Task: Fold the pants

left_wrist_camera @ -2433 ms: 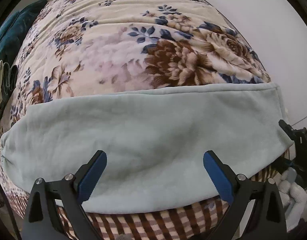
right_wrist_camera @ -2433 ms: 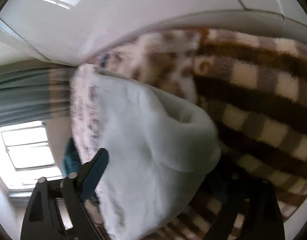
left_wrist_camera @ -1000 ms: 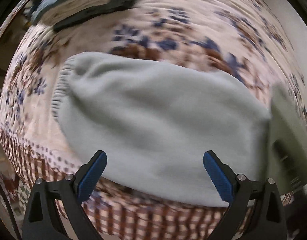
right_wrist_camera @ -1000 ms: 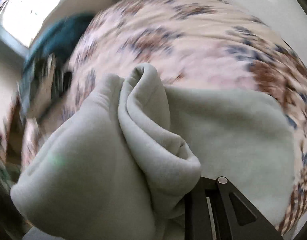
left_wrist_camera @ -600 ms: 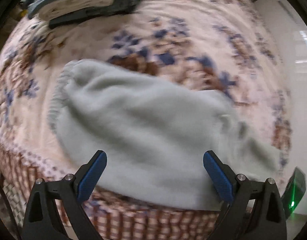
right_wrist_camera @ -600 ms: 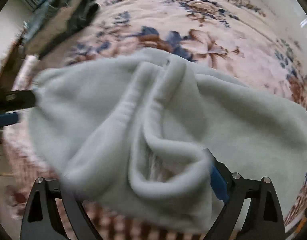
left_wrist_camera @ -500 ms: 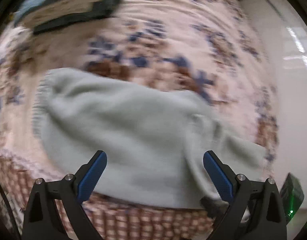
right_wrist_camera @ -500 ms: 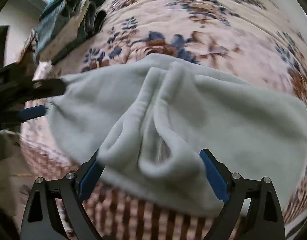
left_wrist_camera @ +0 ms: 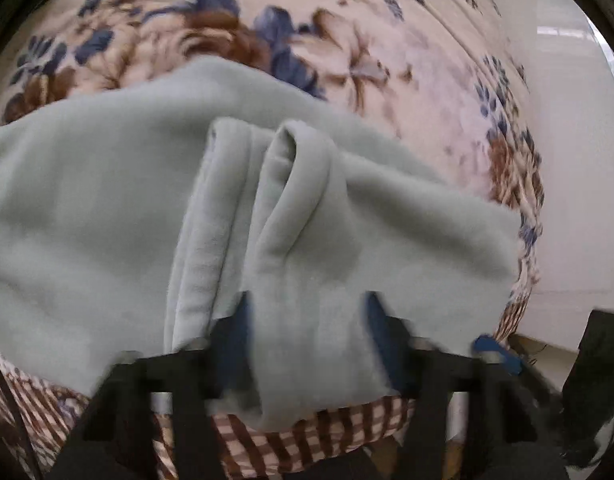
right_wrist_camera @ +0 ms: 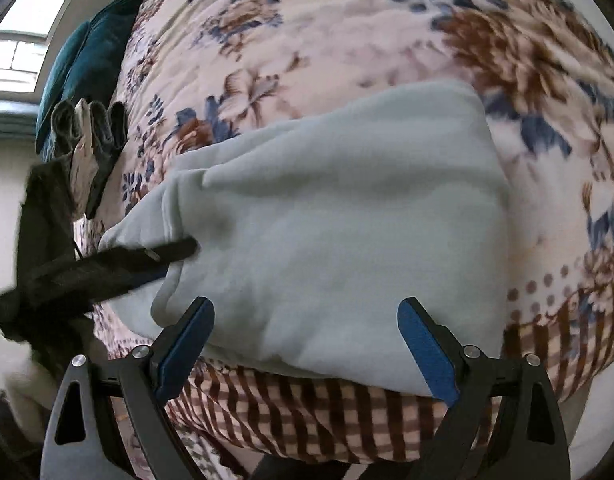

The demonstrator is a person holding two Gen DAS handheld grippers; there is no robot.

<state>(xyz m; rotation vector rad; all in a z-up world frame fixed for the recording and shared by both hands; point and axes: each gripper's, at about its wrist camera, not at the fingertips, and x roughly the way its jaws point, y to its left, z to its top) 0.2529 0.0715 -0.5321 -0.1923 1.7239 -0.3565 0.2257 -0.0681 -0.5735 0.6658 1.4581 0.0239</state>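
The pale mint fleece pants (right_wrist_camera: 347,232) lie folded on a floral blanket (right_wrist_camera: 307,40) near the bed's front edge. In the left wrist view my left gripper (left_wrist_camera: 307,340) is closing on a bunched fold of the pants (left_wrist_camera: 299,208), with the blue pads pressed against the cloth on both sides. In the right wrist view the left gripper (right_wrist_camera: 155,258) shows as a black arm gripping the pants' left end. My right gripper (right_wrist_camera: 307,344) is open and empty, its jaws wide apart just above the pants' near edge.
A stack of folded clothes (right_wrist_camera: 91,140) and a teal pillow (right_wrist_camera: 87,60) lie at the far left of the bed. A brown checked blanket border (right_wrist_camera: 307,412) hangs over the front edge. White floor (left_wrist_camera: 567,160) lies to the right.
The right gripper has let go of the bunched fold and pulled back open. The left gripper has moved in and closed on a fold of the pants.
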